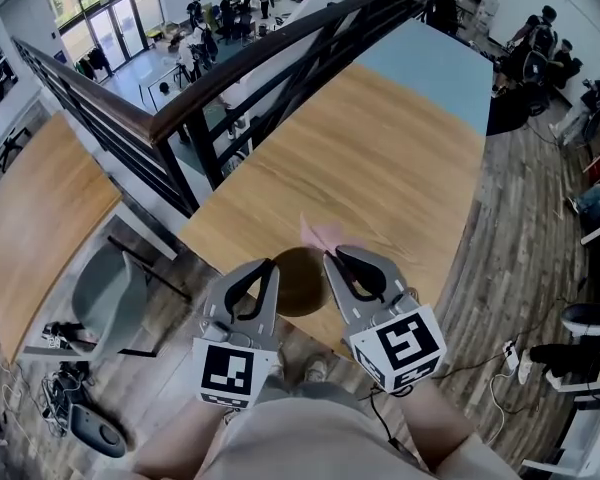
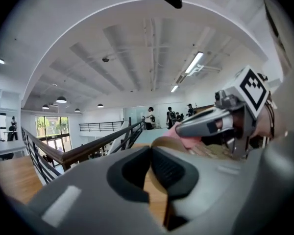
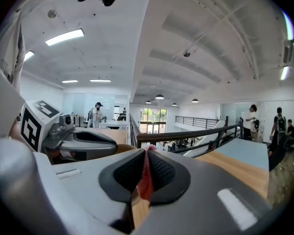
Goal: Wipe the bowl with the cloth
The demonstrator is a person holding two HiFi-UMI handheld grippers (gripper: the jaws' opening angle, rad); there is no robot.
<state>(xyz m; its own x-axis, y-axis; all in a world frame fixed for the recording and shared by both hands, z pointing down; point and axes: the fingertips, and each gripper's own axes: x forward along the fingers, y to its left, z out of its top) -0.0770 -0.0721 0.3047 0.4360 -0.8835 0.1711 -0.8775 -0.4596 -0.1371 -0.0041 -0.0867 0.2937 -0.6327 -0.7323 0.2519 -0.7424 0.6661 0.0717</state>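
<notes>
A dark brown bowl (image 1: 298,280) is held up over the near edge of the wooden table (image 1: 380,158), between my two grippers. My left gripper (image 1: 270,265) is shut on the bowl's left wall; in the left gripper view the tan bowl wall (image 2: 157,199) runs between the closed pads (image 2: 169,168). My right gripper (image 1: 330,256) is shut on a pink cloth (image 1: 322,233) at the bowl's right rim. The right gripper view shows the cloth (image 3: 146,180) pinched between the pads, with the left gripper (image 3: 125,145) close beside it.
A dark railing (image 1: 270,58) runs along the table's left side, with a lower floor and people beyond it. A grey chair (image 1: 105,293) and a second wooden table (image 1: 40,218) stand at the left. The table's far end is light blue (image 1: 430,68).
</notes>
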